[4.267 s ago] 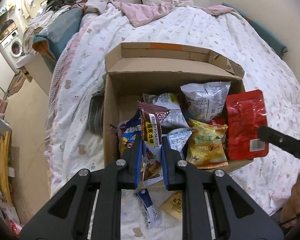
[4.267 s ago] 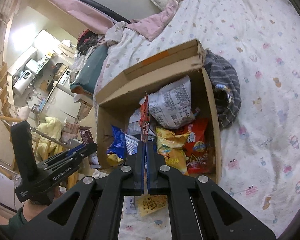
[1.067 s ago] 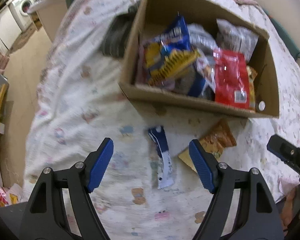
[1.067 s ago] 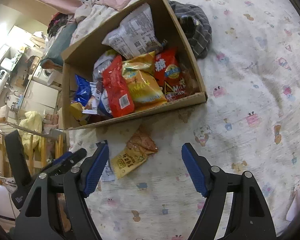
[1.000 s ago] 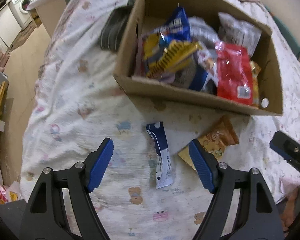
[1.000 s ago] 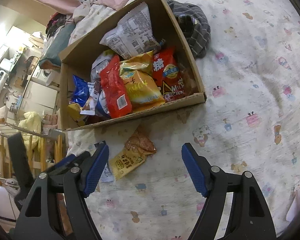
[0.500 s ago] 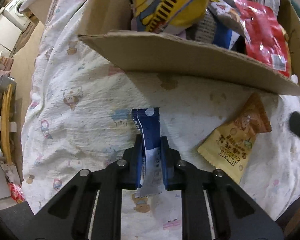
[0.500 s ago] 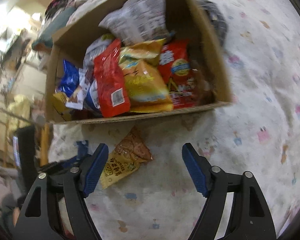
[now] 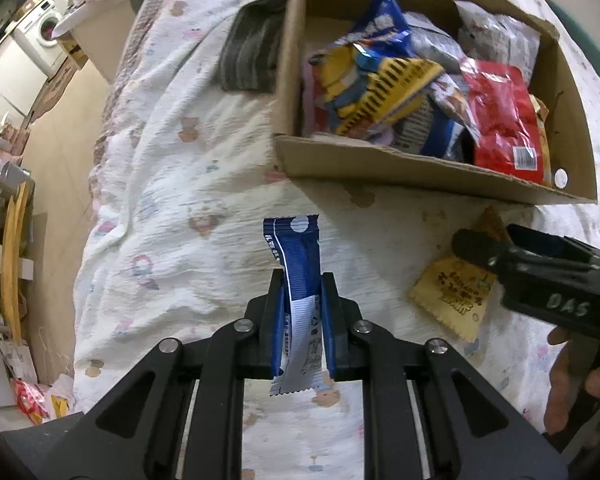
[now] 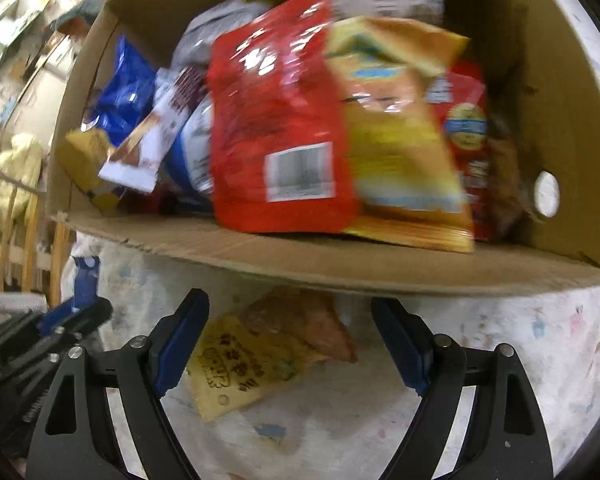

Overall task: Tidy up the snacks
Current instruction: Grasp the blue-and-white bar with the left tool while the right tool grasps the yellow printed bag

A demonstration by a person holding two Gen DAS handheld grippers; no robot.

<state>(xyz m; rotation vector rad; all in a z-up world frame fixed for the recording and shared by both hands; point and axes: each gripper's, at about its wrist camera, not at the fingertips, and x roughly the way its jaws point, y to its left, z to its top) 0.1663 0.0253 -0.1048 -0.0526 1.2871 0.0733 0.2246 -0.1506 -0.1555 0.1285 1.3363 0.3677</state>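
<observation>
My left gripper (image 9: 300,280) is shut on a long blue and white snack packet (image 9: 296,272), held up above the bedsheet in front of the cardboard box (image 9: 420,168). The box holds several snack bags, among them a red bag (image 10: 280,112) and a yellow chip bag (image 10: 396,136). My right gripper (image 10: 290,312) is open, low over a yellow and orange snack packet (image 10: 260,352) that lies on the sheet just before the box's near wall (image 10: 340,268). That packet also shows in the left wrist view (image 9: 456,292), partly behind the right gripper's body.
A grey striped cloth (image 9: 256,56) lies left of the box. The bed's left edge (image 9: 96,184) drops to the floor, with a washing machine (image 9: 40,28) and wooden rails (image 9: 12,240) beyond. The box stands on a patterned white bedsheet (image 9: 188,184).
My left gripper closed on the blue packet and lifted it off the sheet. My right gripper, still open, dropped low and close to the yellow packet and the box.
</observation>
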